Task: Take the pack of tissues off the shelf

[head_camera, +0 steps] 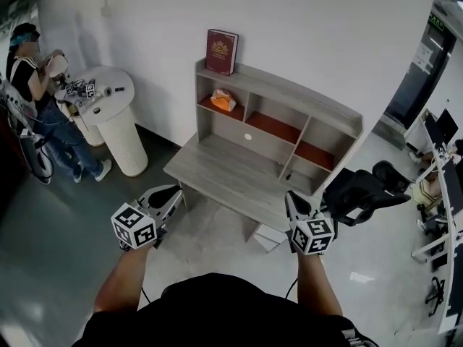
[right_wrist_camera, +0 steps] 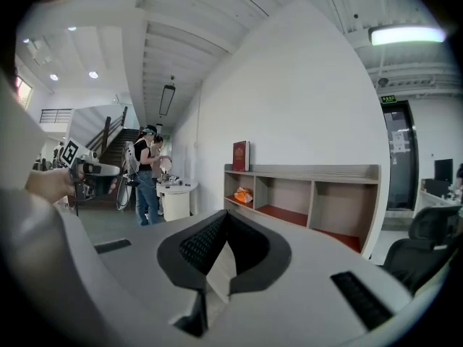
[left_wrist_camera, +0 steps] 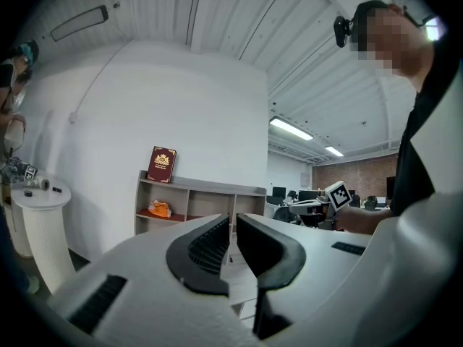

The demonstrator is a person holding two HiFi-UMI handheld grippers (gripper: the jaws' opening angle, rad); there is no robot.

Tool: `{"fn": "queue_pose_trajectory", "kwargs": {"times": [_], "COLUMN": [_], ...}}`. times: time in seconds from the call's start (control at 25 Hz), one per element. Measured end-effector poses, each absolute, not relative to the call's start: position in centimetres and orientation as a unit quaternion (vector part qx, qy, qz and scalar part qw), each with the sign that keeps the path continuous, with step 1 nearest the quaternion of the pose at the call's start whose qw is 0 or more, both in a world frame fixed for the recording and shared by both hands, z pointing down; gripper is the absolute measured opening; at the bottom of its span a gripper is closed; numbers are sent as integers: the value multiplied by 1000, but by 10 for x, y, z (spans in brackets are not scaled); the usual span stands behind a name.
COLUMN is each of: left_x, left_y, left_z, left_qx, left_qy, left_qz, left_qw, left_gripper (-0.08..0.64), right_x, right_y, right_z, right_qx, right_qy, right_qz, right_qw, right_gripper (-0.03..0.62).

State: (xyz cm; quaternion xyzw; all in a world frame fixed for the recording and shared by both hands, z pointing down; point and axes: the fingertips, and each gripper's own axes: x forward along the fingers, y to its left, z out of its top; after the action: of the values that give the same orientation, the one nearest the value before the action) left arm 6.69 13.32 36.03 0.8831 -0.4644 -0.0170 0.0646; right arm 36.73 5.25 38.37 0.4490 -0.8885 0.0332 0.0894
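Note:
The orange pack of tissues [head_camera: 223, 100] lies in the left upper compartment of the grey shelf unit [head_camera: 289, 96], which stands on a desk [head_camera: 217, 168]. It also shows in the left gripper view [left_wrist_camera: 160, 209] and the right gripper view [right_wrist_camera: 244, 194]. Both grippers are held well short of the desk, pointing at it. My left gripper [head_camera: 170, 191] [left_wrist_camera: 233, 217] has its jaws a narrow slit apart with nothing between them. My right gripper [head_camera: 293, 196] [right_wrist_camera: 226, 214] is shut, its tips touching, and holds nothing.
A dark red book [head_camera: 221, 51] leans on the wall on top of the shelf unit. A black office chair [head_camera: 362, 190] stands right of the desk. At the far left, a person [head_camera: 32, 85] stands beside a round white table [head_camera: 116, 118].

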Motion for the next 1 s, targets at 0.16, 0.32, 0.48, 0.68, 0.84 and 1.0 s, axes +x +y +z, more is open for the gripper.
{"fn": "queue_pose_trajectory", "kwargs": {"times": [0.16,0.32,0.48,0.68,0.84,1.0], "left_x": [56,41,26,5,-26,-61], "left_y": [122,104,74,30,-10,-49], "left_z": [365,372,379,389,394,397], "left_qx": [880,881,885,895,899,900], "left_qy": [-469,-467,-458,-439,-431,-427], "left_qz": [-18,-25,-30,-17,-3,-6], "left_qw": [70,74,78,81,74,85], "left_gripper": [44,44,44,44,44,44], "right_x": [362,350,334,307,275,241], "right_y": [39,26,5,-30,-65,-93], "right_z": [380,386,388,393,396,392], "right_qx": [457,460,469,482,490,494], "right_qy": [-885,-883,-877,-869,-864,-861], "right_qz": [27,27,23,29,34,35], "right_qw": [84,95,101,104,107,112], "right_gripper": [8,8,8,9,9,9]}}
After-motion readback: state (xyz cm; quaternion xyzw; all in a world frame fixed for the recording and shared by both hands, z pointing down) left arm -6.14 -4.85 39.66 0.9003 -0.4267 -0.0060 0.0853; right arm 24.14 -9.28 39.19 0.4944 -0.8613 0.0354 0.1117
